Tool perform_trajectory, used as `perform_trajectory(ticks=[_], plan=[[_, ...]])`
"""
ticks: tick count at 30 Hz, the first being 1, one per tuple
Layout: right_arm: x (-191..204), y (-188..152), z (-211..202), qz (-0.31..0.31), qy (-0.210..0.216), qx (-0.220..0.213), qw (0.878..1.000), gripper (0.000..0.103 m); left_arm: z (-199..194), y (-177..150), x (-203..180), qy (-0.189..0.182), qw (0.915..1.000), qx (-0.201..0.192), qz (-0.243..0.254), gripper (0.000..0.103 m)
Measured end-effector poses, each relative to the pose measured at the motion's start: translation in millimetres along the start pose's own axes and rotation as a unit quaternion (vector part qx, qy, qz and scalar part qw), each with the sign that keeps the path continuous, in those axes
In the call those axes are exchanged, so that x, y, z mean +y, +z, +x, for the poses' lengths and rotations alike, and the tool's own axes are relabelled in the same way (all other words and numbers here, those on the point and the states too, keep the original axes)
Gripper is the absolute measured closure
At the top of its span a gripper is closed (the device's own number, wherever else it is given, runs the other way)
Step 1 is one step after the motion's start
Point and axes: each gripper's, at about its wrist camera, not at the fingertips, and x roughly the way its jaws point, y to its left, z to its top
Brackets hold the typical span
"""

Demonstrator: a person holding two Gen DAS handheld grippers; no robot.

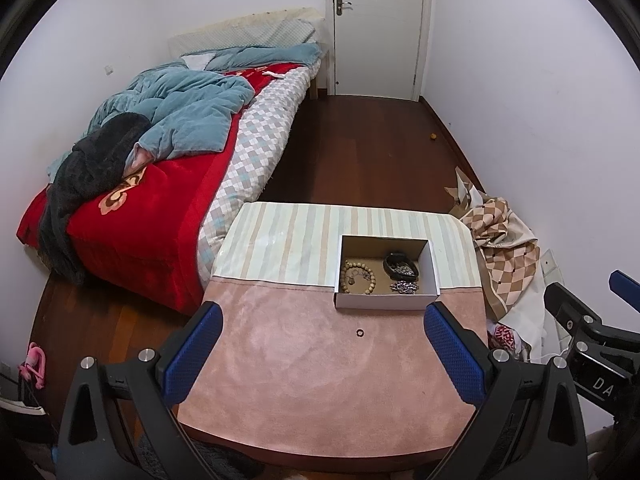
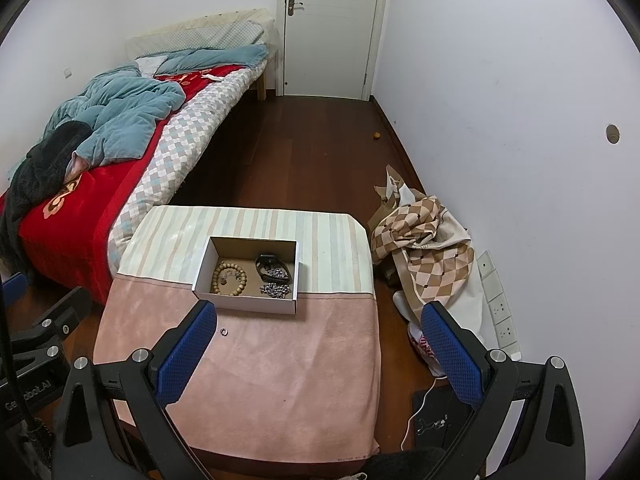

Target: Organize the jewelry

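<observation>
A small ring [image 1: 360, 332] lies on the pink cloth of the table [image 1: 300, 380], in front of an open white box [image 1: 384, 300]. The box holds a wooden bead bracelet [image 1: 357, 277], a dark watch [image 1: 400, 266] and a silver chain [image 1: 404, 287]. My left gripper [image 1: 322, 354] is open and empty, held above the near part of the table, with the ring between its fingers in view. In the right wrist view the ring [image 2: 223, 332], box [image 2: 244, 304] and bracelet [image 2: 229, 278] show too. My right gripper [image 2: 316, 354] is open and empty over the table's right side.
A bed [image 1: 160, 200] with red and blue bedding stands to the left. A checked cloth pile [image 2: 424, 236] lies on the floor at the right by the wall. A closed white door [image 1: 378, 28] is at the back. Dark wood floor lies between.
</observation>
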Motion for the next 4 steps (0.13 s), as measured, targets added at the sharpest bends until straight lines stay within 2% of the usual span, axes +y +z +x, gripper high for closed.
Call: perform_trajectory(ticks=[4], plan=[[0.7, -0.4, 0.1, 0.000, 0.000, 0.000, 1.000, 0.000, -1.1, -0.2, -0.6, 0.001, 1.0000, -0.004, -0.001, 0.000]])
